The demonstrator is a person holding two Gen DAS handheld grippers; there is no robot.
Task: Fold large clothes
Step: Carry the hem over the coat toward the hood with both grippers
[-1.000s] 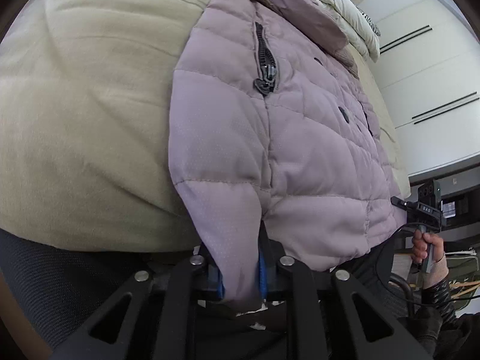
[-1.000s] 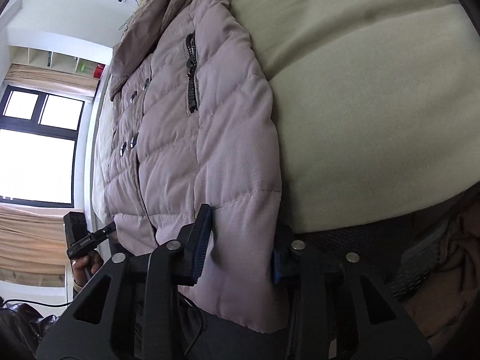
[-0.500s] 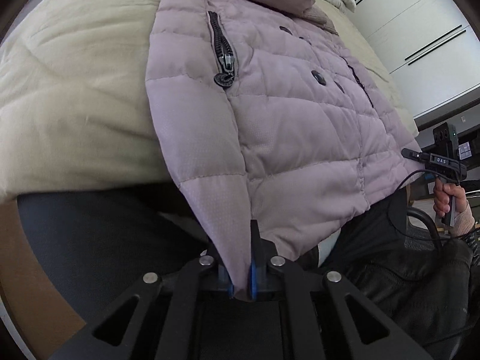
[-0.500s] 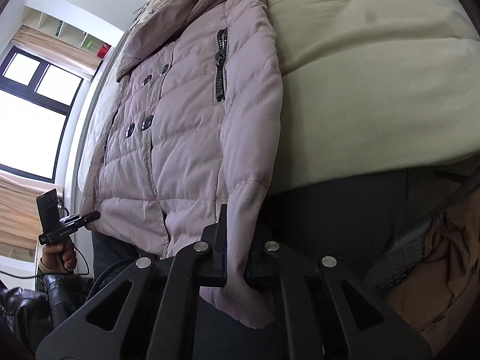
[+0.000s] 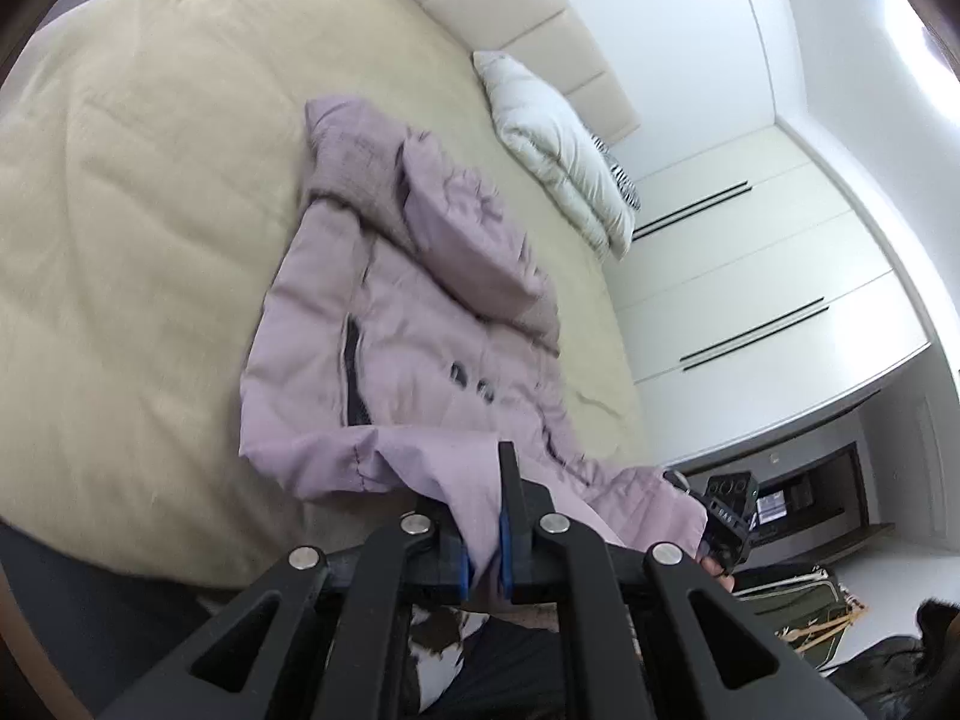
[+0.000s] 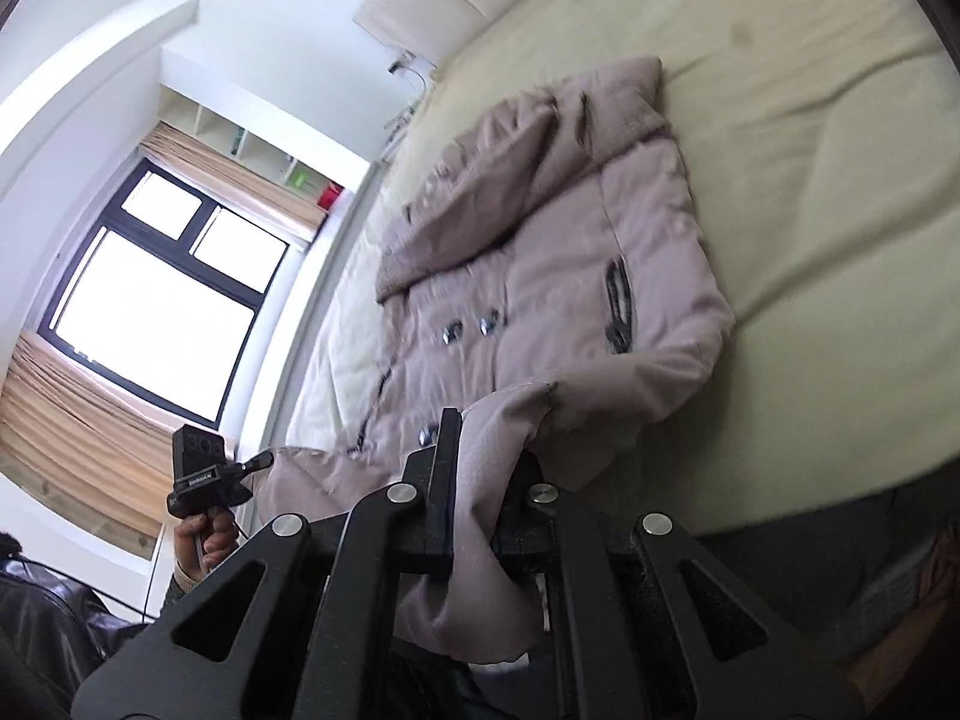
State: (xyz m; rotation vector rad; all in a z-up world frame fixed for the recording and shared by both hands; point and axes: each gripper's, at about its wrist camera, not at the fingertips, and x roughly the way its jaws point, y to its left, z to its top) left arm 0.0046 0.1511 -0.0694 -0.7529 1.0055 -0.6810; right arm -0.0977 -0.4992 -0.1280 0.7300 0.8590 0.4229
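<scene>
1. The left tool [image 5: 485, 531] is clamped tight on the coat [image 5: 414, 330] hem.
2. The right tool [image 6: 480, 498] pinches the other hem corner.
3. The coat's upper part lies on the bed [image 5: 150, 210].

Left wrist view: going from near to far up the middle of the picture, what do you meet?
Left gripper shut on the jacket's hem → jacket buttons → hood → bed cover → headboard.
</scene>
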